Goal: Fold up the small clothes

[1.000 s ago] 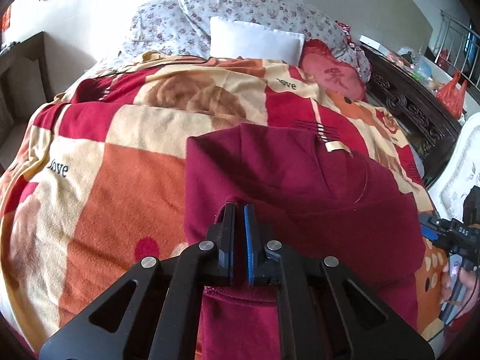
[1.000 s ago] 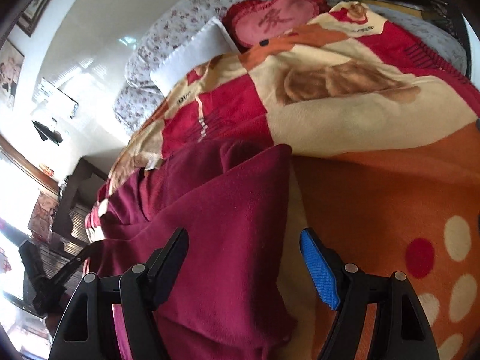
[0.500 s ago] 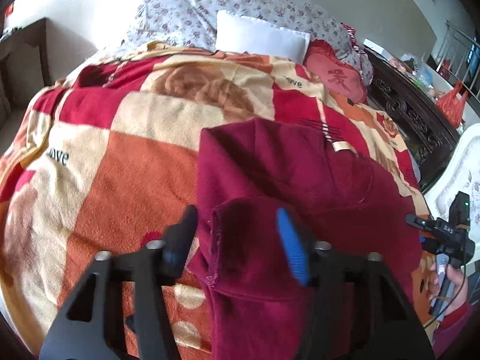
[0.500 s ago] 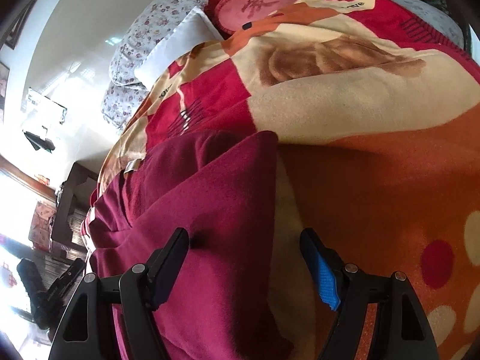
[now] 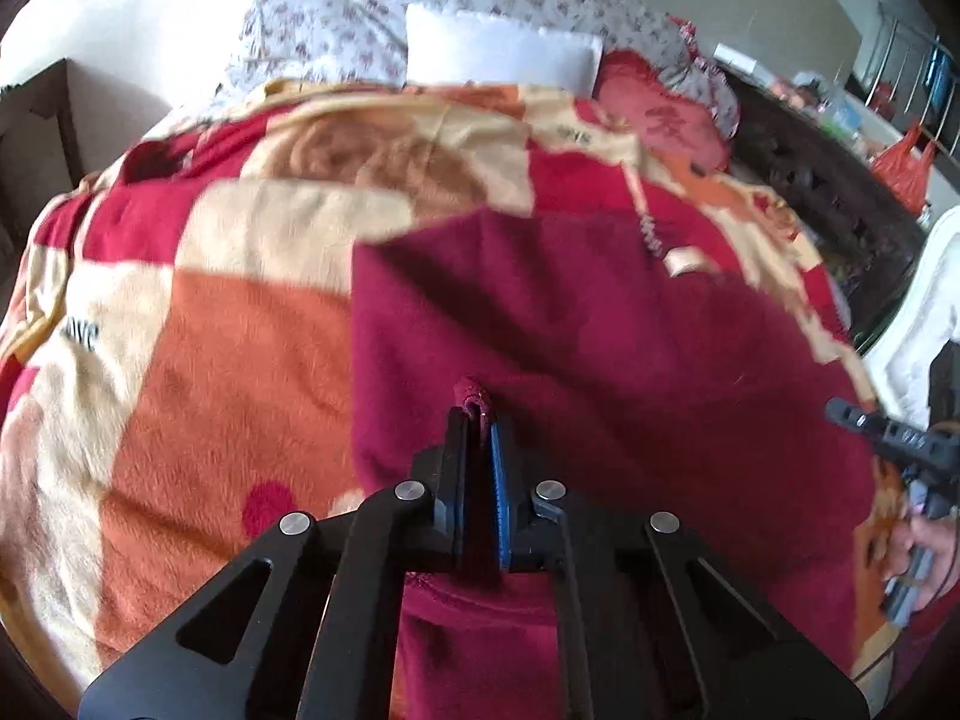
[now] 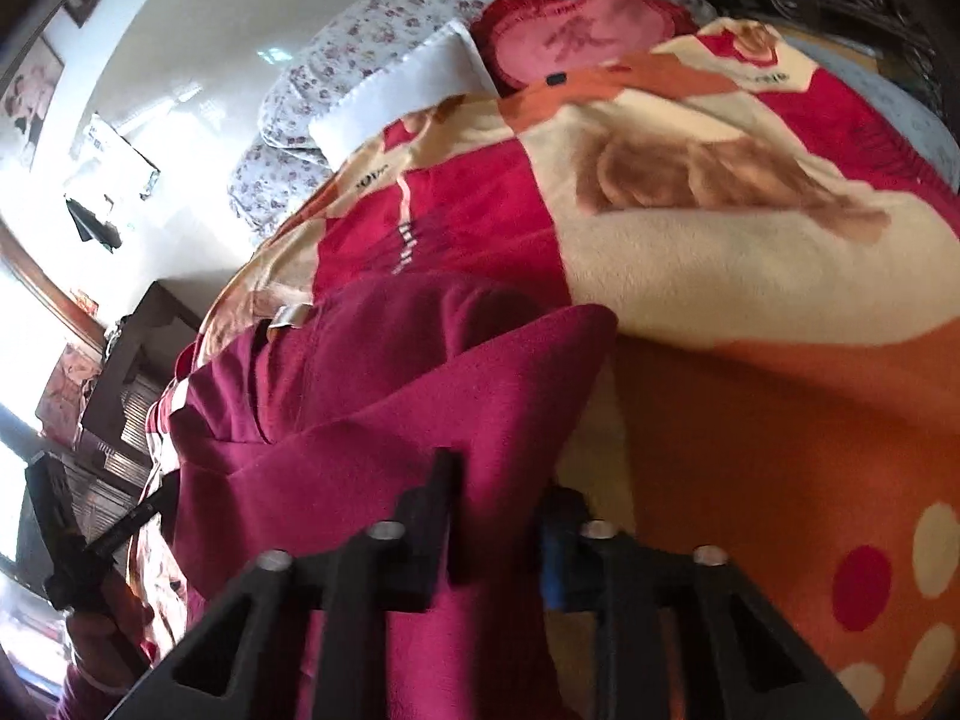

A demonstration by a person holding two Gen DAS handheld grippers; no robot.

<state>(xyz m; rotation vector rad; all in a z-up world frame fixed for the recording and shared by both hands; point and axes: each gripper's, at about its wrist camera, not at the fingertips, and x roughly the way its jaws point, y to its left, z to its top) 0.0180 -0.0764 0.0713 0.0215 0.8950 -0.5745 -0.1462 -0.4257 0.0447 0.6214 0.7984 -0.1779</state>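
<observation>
One fuzzy maroon fleece garment [image 5: 600,324] on plush checkered blanket [image 5: 228,348] — left claw [image 5: 478,438] & right claw [image 6: 498,516] both pinching its fabric.

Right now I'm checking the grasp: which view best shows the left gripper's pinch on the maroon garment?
The left wrist view: left gripper shut on a maroon garment fold. The right wrist view shows it only small, at the left edge.
</observation>
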